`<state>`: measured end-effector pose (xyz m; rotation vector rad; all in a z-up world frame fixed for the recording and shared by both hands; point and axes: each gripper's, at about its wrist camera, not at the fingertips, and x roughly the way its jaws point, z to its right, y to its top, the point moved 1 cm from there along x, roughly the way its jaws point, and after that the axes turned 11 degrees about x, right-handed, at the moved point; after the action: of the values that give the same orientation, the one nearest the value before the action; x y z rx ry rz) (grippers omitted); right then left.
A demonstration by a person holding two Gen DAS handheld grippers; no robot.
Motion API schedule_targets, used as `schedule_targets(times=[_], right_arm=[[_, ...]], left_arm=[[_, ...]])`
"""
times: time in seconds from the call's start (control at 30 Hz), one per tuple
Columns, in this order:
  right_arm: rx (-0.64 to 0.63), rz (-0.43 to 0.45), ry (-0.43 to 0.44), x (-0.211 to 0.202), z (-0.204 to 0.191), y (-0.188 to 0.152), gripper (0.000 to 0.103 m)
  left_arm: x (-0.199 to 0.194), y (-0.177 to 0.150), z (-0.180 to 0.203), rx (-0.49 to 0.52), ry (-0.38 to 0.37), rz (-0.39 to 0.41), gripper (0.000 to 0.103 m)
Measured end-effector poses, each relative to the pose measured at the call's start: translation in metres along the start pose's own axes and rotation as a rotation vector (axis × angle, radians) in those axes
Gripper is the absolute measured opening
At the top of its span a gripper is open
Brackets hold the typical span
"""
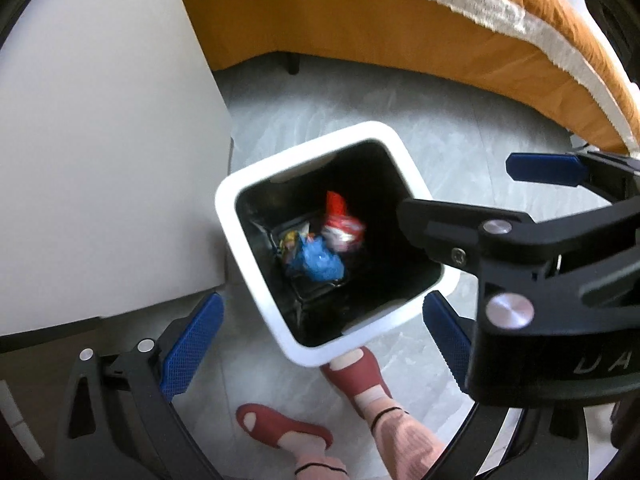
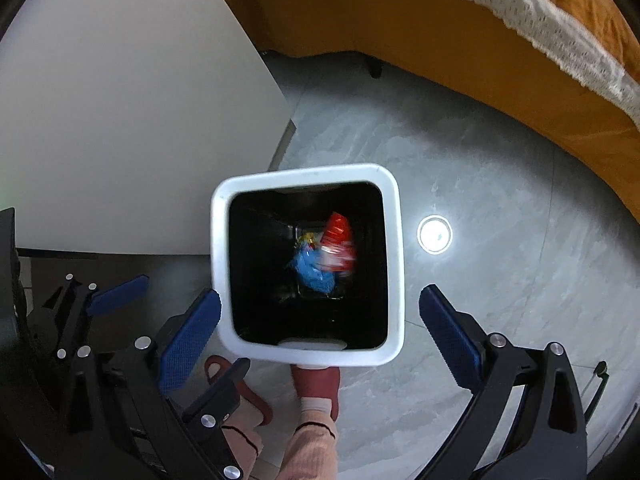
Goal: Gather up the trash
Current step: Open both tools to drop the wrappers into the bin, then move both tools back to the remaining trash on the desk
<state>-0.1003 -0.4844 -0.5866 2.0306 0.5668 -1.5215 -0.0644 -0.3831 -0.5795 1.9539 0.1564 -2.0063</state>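
Red wrapper (image 2: 339, 242) blurred inside the white bin (image 2: 394, 248) on blue wrapper (image 2: 314, 272); right gripper (image 2: 320, 326) and left gripper (image 1: 316, 346) jaws spread, empty: hold above opening until it settles

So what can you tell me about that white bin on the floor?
The bin is a square, round-cornered container with a thick white rim and black inside, apparently plastic. It stands upright and open on the grey floor beside a white table. Inside lie a red wrapper, blurred, and a blue wrapper. A red slipper meets its near edge.
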Motion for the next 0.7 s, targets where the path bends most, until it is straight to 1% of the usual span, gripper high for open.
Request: schedule_targets(times=[0.13,0.2,0.3,0.37,0.4,0.43,0.5,0.53,0.57,0.6,0.7], right_arm=[[0.001,0.023,0.016,-0.041,-0.009,0.0,0.099],[0.002,0.038,0.024,-0.062,-0.012,-0.002,0.099],[0.007,0.064,0.04,-0.099,-0.017,-0.004,0.099],[0.006,0.095,0.06,-0.134,-0.022,-0.007,0.099],[0.004,0.105,0.063,-0.142,-0.024,-0.009,0.099],[0.0,0.127,0.07,-0.161,-0.027,-0.009,0.099],[-0.005,0.167,0.081,-0.191,-0.032,-0.01,0.099],[-0.009,0.193,0.093,-0.211,-0.035,-0.011,0.099],[-0.01,0.21,0.103,-0.225,-0.038,-0.01,0.099],[-0.016,0.239,0.117,-0.246,-0.042,-0.011,0.099],[-0.045,0.297,0.153,-0.288,-0.051,-0.01,0.099]], left_arm=[[-0.039,0.004,-0.002,-0.042,-0.001,0.02,0.098],[-0.066,0.005,-0.001,-0.067,-0.005,0.035,0.098],[-0.096,0.008,0.0,-0.082,0.002,0.058,0.098],[-0.128,0.008,0.005,-0.085,0.006,0.089,0.098],[-0.142,0.009,0.006,-0.083,0.013,0.103,0.098],[-0.166,0.008,0.008,-0.08,0.025,0.129,0.098],[-0.195,0.011,0.011,-0.079,0.044,0.164,0.098],[-0.218,0.013,0.012,-0.083,0.058,0.193,0.098],[-0.228,0.014,0.01,-0.085,0.063,0.21,0.098],[-0.248,0.016,0.01,-0.091,0.073,0.238,0.098],[-0.289,0.017,0.006,-0.106,0.089,0.296,0.098]])
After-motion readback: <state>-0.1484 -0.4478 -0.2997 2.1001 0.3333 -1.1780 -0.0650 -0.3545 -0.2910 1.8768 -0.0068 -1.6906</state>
